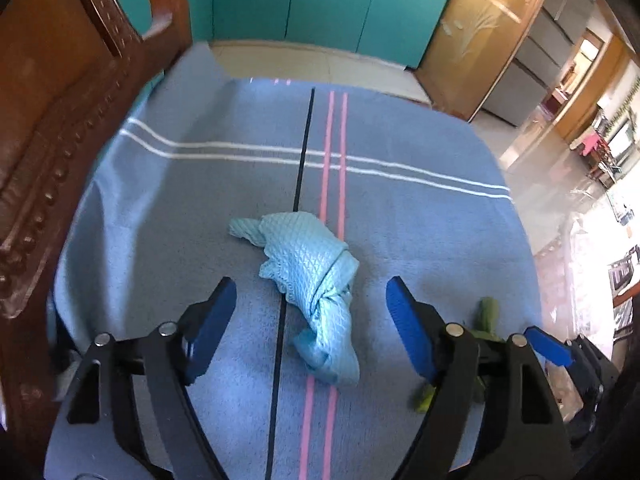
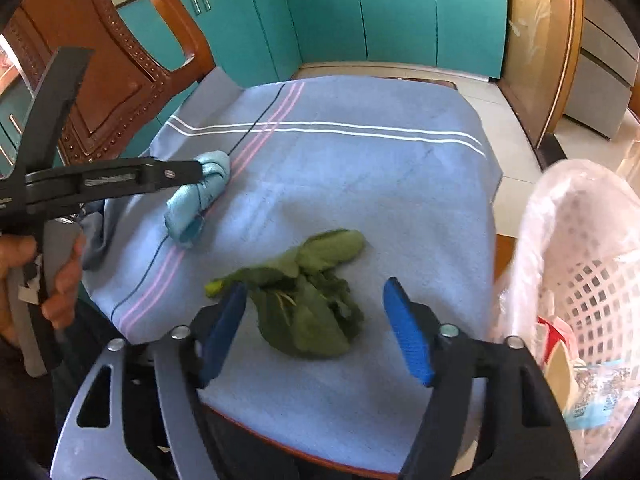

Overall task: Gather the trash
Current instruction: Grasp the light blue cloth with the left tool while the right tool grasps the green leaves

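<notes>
A crumpled light-blue cloth lies on the blue striped table cover. My left gripper is open, its blue fingers on either side of the cloth's near part, just above it. A bunch of wilted green leaves lies near the table's front edge. My right gripper is open with its fingers on either side of the leaves. The cloth also shows in the right wrist view, with the left gripper's black body beside it. A bit of the leaves shows at the right of the left wrist view.
A white plastic basket lined with clear plastic stands at the table's right and holds some wrappers. A brown wooden chair back stands at the table's left. Teal cabinets are behind.
</notes>
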A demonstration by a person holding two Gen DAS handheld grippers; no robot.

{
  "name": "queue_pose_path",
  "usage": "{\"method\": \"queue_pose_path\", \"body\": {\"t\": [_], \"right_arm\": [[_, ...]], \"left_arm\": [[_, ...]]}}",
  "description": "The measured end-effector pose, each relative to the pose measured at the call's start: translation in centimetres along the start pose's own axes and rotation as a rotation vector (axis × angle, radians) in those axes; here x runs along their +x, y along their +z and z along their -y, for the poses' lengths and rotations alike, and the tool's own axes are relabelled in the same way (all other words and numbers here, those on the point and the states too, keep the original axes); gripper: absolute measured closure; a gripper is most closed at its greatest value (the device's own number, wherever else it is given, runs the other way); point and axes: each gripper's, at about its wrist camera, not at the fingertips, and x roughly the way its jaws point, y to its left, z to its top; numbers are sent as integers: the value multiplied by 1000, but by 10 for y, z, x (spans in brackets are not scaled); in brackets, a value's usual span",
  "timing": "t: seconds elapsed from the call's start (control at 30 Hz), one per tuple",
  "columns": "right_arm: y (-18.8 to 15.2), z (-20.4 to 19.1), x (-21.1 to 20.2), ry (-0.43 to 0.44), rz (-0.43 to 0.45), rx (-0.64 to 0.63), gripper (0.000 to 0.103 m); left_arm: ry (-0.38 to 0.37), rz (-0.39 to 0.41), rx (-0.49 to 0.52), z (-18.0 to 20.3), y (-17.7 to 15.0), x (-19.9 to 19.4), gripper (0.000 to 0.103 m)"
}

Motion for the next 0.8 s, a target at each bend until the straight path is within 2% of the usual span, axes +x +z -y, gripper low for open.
{"method": "queue_pose_path", "body": {"t": [0.13, 0.33, 0.47, 0.6, 0.67, 0.8], "right_arm": [[8, -18, 14, -13, -14, -68, 30], [11, -30, 33, -48, -48, -116, 30], [11, -26, 33, -39, -54, -107, 30], [10, -25, 33, -32, -52, -106, 31], [9, -25, 32, -5, -53, -103, 38], [8, -26, 28, 12, -44, -110, 60]], "left_arm": [[8, -29, -8, -10, 3, 24, 25], [18, -39, 0, -12, 2, 34, 27], [23, -40, 8, -13, 1, 39, 41], [-1, -34, 22, -10, -2, 36, 64], [-10, -34, 30, -6, -1, 40, 71], [-5, -33, 58, -3, -5, 37, 73]]}}
